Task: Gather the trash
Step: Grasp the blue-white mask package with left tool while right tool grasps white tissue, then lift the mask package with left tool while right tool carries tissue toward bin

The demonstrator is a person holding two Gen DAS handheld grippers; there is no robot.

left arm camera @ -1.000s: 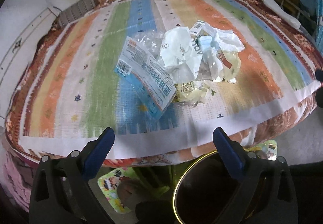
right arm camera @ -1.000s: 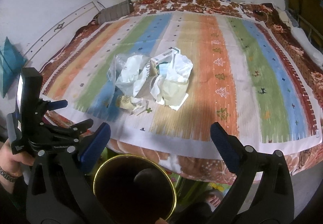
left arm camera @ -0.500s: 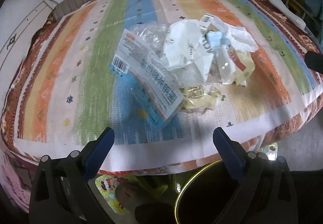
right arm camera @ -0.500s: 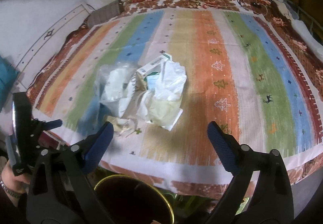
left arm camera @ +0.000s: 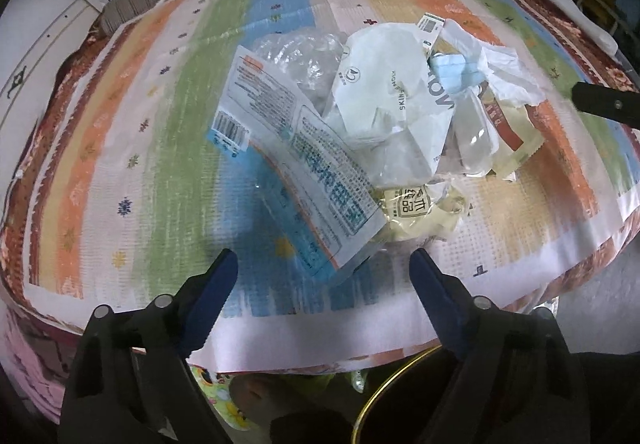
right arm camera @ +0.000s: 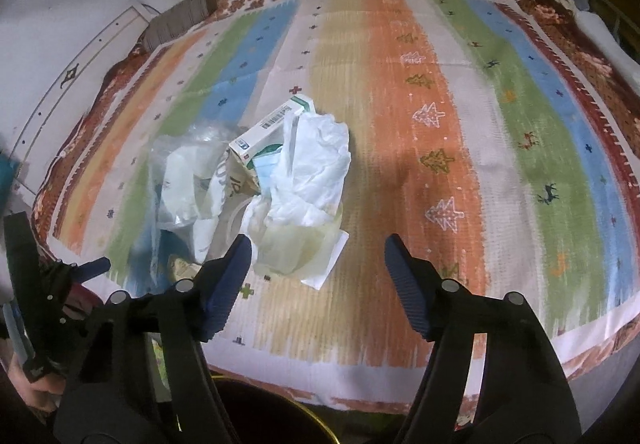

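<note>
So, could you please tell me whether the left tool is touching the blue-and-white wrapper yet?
Apart. In the left wrist view, the open left tool sits short of the blue-and-white wrapper, with striped blanket visible between its fingertips and the wrapper's near edge.

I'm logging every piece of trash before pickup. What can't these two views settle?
- Bin: left wrist view, only a gold rim arc shows; tongs and the frame edge hide its contents.
- Yellow wrapper: mostly under the blue-printed packet; label partly readable.
- Face mask: right wrist view, buried under white tissue.
- Pile's underside: hidden in both views.
</note>
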